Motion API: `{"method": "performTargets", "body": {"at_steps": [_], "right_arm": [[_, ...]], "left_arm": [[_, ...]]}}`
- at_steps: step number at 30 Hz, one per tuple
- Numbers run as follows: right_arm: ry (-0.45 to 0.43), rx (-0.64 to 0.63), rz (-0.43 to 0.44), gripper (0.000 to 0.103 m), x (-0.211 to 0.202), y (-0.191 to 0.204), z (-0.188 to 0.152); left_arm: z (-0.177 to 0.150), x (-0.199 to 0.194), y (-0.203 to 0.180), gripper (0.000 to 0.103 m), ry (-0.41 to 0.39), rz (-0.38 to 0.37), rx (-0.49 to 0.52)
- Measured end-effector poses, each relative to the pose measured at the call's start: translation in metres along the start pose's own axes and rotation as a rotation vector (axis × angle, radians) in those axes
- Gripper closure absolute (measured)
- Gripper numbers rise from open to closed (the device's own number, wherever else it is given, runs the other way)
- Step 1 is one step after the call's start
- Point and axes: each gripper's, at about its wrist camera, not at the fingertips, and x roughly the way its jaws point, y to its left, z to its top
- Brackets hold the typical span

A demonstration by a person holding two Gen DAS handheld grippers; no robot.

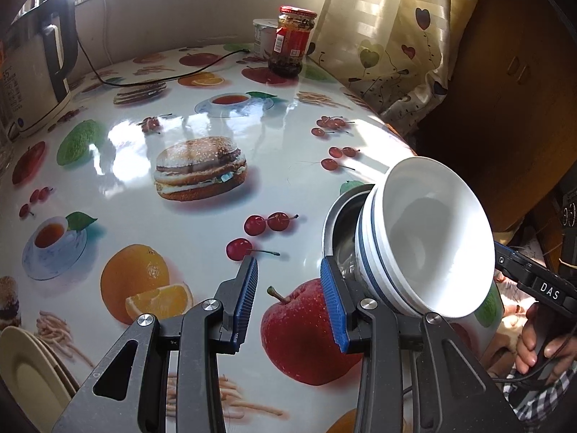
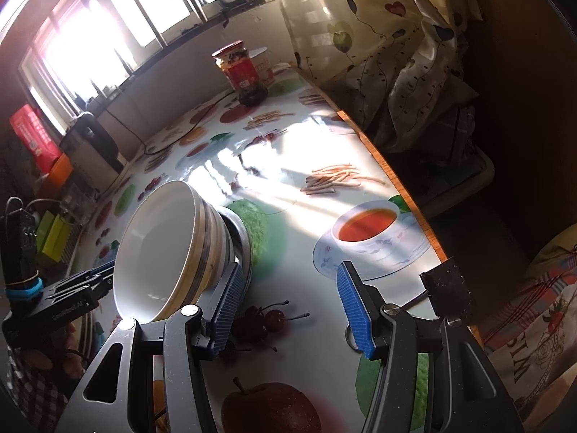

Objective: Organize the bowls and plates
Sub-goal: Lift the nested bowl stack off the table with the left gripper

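- Wide open stretch of the fruit-print table [image 1: 202, 115] in the middle, around the printed burger — nothing stands there, a gripper could pass freely.
- Between the two grippers sits the blocker: a stack of white bowls [image 1: 429, 238] tipped on a metal dish [image 1: 337, 223], just beside the left gripper [image 1: 288, 303] on its right.
- Left gripper's jaws stand apart over bare table, nothing between them.
- Right gripper [image 2: 285, 310] likewise gapes over bare table; the bowls press close on its left.
- Far end: jar [image 1: 294, 41] and white tub [image 1: 265, 38] crowd the corner.
- Kettle [image 1: 39, 72] and its cord [image 1: 158, 77] fence the far left.
- Plates [image 1: 32, 371] fill the near-left edge.
- Curtain [image 2: 389, 54] hangs along the table's right side.
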Motion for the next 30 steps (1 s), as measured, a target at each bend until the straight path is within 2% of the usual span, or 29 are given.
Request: {"method": "performTargets", "body": {"at_steps": [7,16,18,23,30], "right_arm": [[0.014,0.013,0.048,0.048,0.006,-0.003,0.001],[0.032,0.033,0.077,0.049,0.017,-0.004,0.0],[0.037,0.043,0.102,0.054,0.019,-0.006,0.0],[0.053,0.072,0.152,0.059,0.026,-0.01,-0.004],[0.052,0.076,0.183,0.069,0.027,-0.008,-0.003]], "left_arm": [[0.0,0.004,0.001,0.065,0.008,-0.028,-0.016],[0.0,0.003,0.0,0.065,-0.001,0.008,0.009],[0.0,0.003,-0.001,0.065,-0.004,0.011,0.009],[0.0,0.005,0.002,0.065,0.004,-0.003,0.003],[-0.001,0.009,0.003,0.065,0.014,-0.002,0.008]]}}
